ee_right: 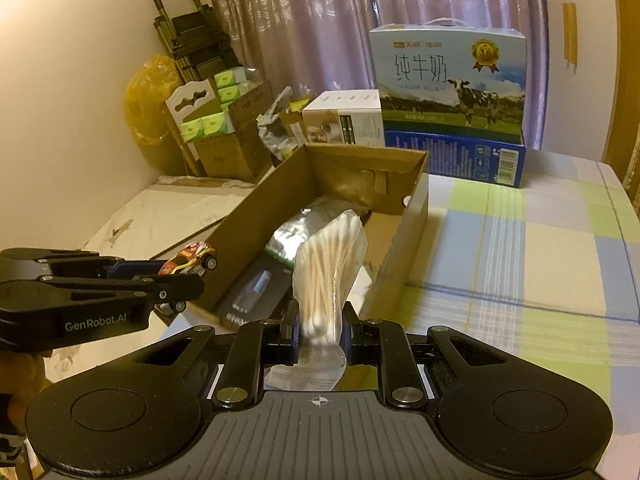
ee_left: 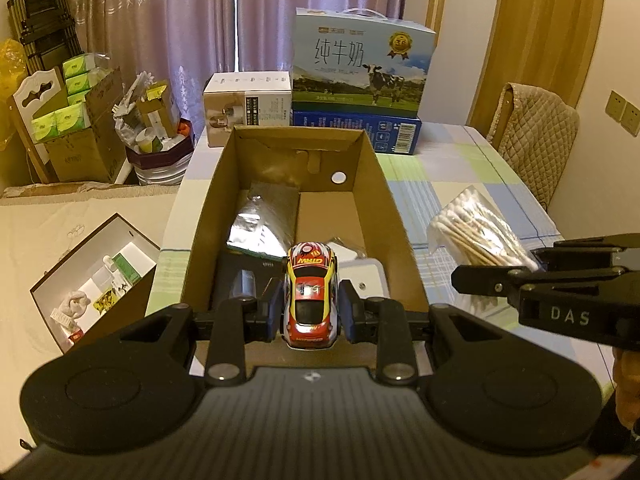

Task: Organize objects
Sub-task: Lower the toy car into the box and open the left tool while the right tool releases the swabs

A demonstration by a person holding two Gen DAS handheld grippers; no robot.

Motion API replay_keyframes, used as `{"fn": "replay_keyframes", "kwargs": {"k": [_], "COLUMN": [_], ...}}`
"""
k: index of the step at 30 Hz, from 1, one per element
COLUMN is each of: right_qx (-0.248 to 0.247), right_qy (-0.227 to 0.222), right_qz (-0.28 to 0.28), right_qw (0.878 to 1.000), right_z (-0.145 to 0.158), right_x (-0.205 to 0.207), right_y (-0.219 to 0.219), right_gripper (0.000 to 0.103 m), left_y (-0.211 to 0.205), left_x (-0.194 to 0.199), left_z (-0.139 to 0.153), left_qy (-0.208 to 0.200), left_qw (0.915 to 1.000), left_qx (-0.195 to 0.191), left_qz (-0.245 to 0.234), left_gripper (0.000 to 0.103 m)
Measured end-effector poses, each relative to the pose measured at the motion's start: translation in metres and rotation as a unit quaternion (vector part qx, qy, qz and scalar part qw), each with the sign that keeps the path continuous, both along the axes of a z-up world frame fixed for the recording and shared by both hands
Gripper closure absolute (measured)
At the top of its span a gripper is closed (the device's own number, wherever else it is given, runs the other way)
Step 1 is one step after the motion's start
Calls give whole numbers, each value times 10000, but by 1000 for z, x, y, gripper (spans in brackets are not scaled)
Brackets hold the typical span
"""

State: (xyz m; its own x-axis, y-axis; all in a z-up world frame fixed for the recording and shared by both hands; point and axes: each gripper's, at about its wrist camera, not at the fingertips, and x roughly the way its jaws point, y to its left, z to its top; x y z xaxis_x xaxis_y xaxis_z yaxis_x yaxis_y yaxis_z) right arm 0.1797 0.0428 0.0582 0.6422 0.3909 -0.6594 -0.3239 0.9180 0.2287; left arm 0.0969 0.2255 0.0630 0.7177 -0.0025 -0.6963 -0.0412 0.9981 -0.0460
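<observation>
My left tongs (ee_left: 310, 312) are clamped on the toy car (ee_left: 310, 294) above the cardboard box's (ee_left: 390, 216) near end; my right tongs (ee_right: 320, 334) grip the cotton swab bag (ee_right: 326, 268) beside it, over the counter (ee_right: 520, 264).

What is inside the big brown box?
Inside the cardboard box lie a silvery foil pouch, a dark packet and a white item. The toy car hides part of the floor.

Left gripper (ee_left: 311, 307) has its fingers clamped tight on both sides of the toy race car (ee_left: 310, 294), held level. Right gripper (ee_right: 320, 330) sits just to its right, pinched shut on a bag of cotton swabs (ee_right: 326, 272), fingers pointing far and slightly left.
</observation>
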Motion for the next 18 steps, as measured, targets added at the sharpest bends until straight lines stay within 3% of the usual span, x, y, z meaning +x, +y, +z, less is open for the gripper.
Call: {"fn": "replay_keyframes", "kwargs": {"k": [16,17,18], "right_qx": [24,25,32], "right_qy": [258,296,326], "right_qz": [-59,-70,-79], "right_qw": [9996,9995,9994], "right_z": [-15,-17,-20], "right_x": [72,74,75], "right_y": [12,12,12], "right_gripper": [87,87,87], "left_y": [34,36,39], "left_x": [68,71,74], "left_z": [-18,-20,-22], "left_qy": [85,68,84], "left_qw": [9999,10000,9999], "left_qx": [84,71,56], "left_qz": [-27,9,72], "left_gripper": [77,72,60]}}
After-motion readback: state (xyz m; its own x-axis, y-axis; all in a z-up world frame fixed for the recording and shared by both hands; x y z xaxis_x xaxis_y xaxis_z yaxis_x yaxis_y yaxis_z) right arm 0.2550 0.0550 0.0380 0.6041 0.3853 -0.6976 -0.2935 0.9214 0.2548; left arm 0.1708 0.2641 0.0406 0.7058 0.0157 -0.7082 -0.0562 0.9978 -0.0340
